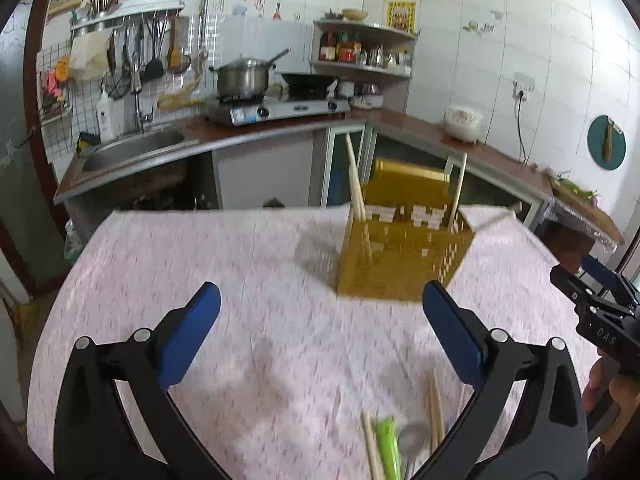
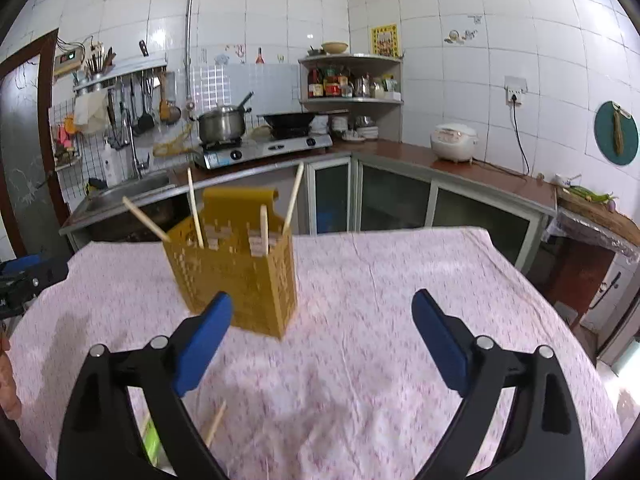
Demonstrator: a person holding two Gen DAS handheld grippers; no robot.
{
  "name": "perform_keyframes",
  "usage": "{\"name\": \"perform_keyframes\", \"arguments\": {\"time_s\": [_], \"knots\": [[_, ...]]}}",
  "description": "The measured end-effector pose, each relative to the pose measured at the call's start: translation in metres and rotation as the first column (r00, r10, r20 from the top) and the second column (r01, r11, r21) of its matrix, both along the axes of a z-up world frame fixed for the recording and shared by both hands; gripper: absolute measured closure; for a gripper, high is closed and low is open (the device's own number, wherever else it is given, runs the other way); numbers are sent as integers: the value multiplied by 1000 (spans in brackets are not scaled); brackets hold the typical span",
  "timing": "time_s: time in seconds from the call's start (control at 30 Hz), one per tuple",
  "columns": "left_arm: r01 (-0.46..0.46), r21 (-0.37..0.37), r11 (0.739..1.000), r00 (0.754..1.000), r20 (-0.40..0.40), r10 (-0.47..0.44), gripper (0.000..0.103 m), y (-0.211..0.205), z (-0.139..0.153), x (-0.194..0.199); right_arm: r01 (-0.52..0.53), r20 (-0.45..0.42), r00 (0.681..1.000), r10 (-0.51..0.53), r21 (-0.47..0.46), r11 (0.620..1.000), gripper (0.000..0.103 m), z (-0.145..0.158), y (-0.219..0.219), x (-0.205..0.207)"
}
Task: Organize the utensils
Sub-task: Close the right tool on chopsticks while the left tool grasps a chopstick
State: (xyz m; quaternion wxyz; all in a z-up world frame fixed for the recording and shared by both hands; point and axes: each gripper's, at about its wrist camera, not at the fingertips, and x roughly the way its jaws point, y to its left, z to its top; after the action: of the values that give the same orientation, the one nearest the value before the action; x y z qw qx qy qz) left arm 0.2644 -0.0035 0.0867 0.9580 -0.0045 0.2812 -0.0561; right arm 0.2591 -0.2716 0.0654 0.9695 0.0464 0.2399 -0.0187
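Yellow utensil holder (image 2: pixel 236 276) stands beyond the spread (empty) right gripper (image 2: pixel 322 320).

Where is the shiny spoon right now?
The spoon lies on the pink tablecloth, low in the left wrist view, between the green utensil and loose chopsticks.

My left gripper (image 1: pixel 320 308): black arms, blue pads (image 1: pixel 192 336), silver screws. Right gripper (image 2: pixel 322 320) same; white "DAS" lettering on body; bare skin behind.
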Motion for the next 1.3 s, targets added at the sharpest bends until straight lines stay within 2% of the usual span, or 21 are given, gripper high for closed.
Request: {"name": "perform_keyframes", "arguments": {"time_s": [0.27,0.47,0.53,0.63,0.73,0.83,0.93,1.07,1.17,1.23,1.3], "knots": [[7,-3,1000,994,-106,-7,5,-2,-54,-25,-12,-123,992,14,24,1000,14,-50,9,-24],[10,-22,1000,979,-203,-14,6,-2,-92,-28,-22,-201,979,29,36,999,14,-82,11,-31],[18,-30,999,971,-237,-25,9,-3,-101,-29,-22,-225,974,33,49,999,14,-88,9,-32],[38,-26,999,956,-291,-44,31,-8,-113,-29,-33,-259,965,51,71,997,14,-96,8,-31],[63,-20,998,942,-328,-66,48,-14,-121,-30,-51,-284,956,77,98,994,14,-99,7,-31],[75,-20,997,935,-346,-77,52,-18,-124,-30,-71,-309,945,107,124,990,15,-102,11,-31],[93,-6,996,928,-361,-89,59,-24,-126,-30,-100,-337,931,138,128,987,22,-105,18,-31],[111,6,994,921,-376,-100,62,-33,-130,-31,-126,-377,911,169,135,983,27,-110,29,-28],[126,8,992,914,-390,-113,70,-39,-135,-29,-141,-398,899,184,136,981,32,-113,36,-28],[127,25,992,918,-382,-108,73,-41,-136,-30,-154,-411,890,196,135,979,35,-115,42,-28],[127,35,991,914,-392,-103,79,-42,-137,-29,-165,-427,880,207,134,977,41,-117,46,-28]]}}
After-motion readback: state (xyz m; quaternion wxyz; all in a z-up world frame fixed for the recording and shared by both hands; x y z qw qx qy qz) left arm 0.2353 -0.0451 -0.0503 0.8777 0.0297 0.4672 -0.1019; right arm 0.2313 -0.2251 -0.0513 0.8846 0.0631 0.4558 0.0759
